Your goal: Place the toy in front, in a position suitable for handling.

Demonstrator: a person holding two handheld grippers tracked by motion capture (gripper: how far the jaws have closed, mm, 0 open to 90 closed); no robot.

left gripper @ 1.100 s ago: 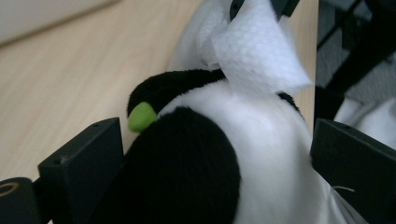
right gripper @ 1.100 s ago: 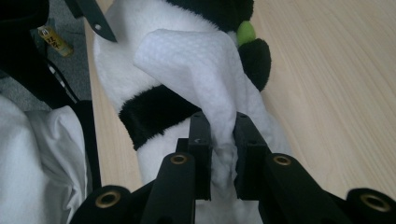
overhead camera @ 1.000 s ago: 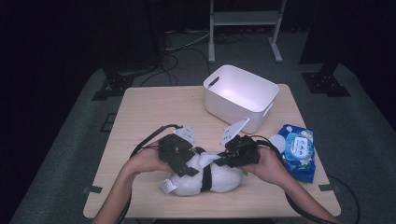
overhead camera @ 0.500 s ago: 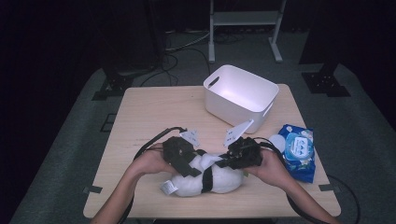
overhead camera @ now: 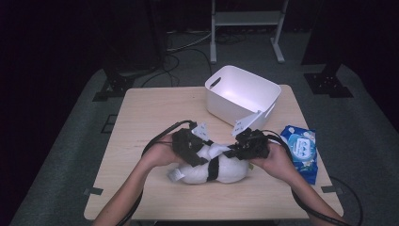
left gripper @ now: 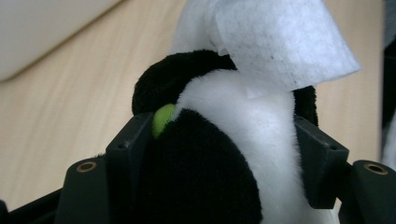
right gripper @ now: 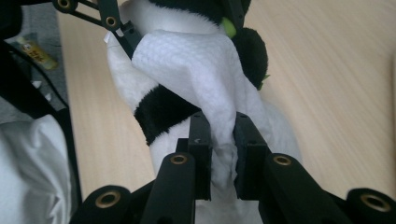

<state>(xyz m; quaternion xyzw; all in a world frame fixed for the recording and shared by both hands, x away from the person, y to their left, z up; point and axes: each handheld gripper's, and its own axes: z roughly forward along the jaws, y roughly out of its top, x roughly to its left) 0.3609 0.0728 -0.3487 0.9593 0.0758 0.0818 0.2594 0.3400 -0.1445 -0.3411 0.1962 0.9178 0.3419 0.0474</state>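
A black and white plush toy [overhead camera: 211, 170] lies on its side near the table's front edge. My left gripper [overhead camera: 200, 155] comes in from its left. Its jaws have just been closing, and the pads now squeeze a black and white part of the toy [left gripper: 219, 154] beside a small green spot. My right gripper [overhead camera: 231, 151] reaches in from the right, shut on a white wipe [right gripper: 196, 65] that drapes over the toy [right gripper: 163, 112]. The wipe [left gripper: 280, 42] hangs over the toy's top in the left gripper view. The left gripper's jaws [right gripper: 112, 21] also appear in the right gripper view.
A white plastic bin [overhead camera: 235, 110] stands at the back right of the wooden table [overhead camera: 150, 117]. A blue pack of wipes [overhead camera: 301, 150] lies by the right edge, close to the right hand. Cables trail from both grippers across the table.
The left gripper's jaws have closed onto the plush toy. Both hands have shifted slightly to the right and away from the front edge, the wipe staying on the toy.
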